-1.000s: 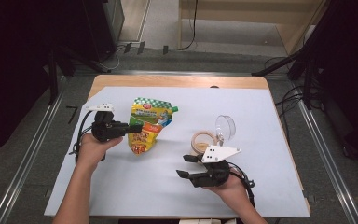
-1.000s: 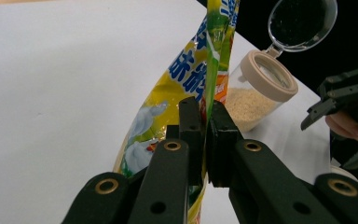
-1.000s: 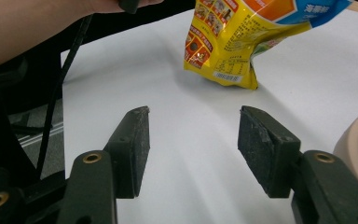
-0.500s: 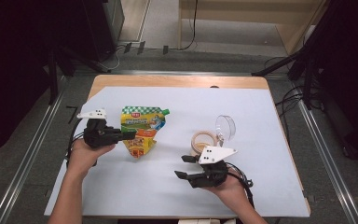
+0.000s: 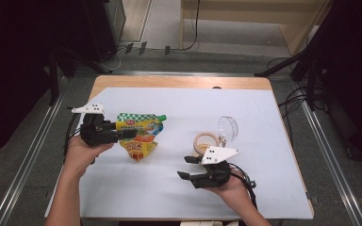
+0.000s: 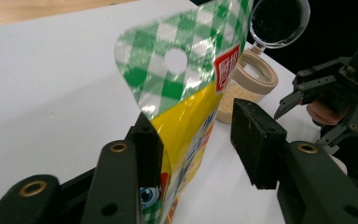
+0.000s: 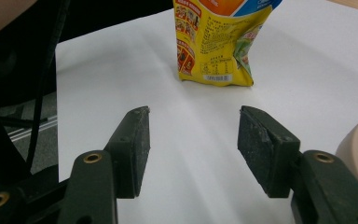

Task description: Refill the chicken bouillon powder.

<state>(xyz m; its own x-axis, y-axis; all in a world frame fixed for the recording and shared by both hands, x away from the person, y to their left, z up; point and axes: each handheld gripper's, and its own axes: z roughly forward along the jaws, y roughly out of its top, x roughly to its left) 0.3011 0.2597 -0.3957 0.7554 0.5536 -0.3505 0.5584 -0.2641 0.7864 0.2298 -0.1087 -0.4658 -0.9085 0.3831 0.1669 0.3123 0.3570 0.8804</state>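
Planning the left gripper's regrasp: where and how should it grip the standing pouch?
Grip the flat checked top seal of the pouch, coming level from the left gripper side. That edge is thin and stands upright between the open jaws; the body below looks bulged and crumpled.

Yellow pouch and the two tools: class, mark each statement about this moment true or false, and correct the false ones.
1. The yellow pouch stands upright on the white table cover. True.
2. The left tool is clamped tight on the pouch. False: its jaws have just been opening; the pouch sits between them, with a clear gap at one pad.
3. The right tool holds the jar. False: its jaws stand open with nothing between them.
4. The round beige jar has its clear lid flipped open. True.
5. The jar stands to the left of the pouch in the high view. False: it stands to its right.
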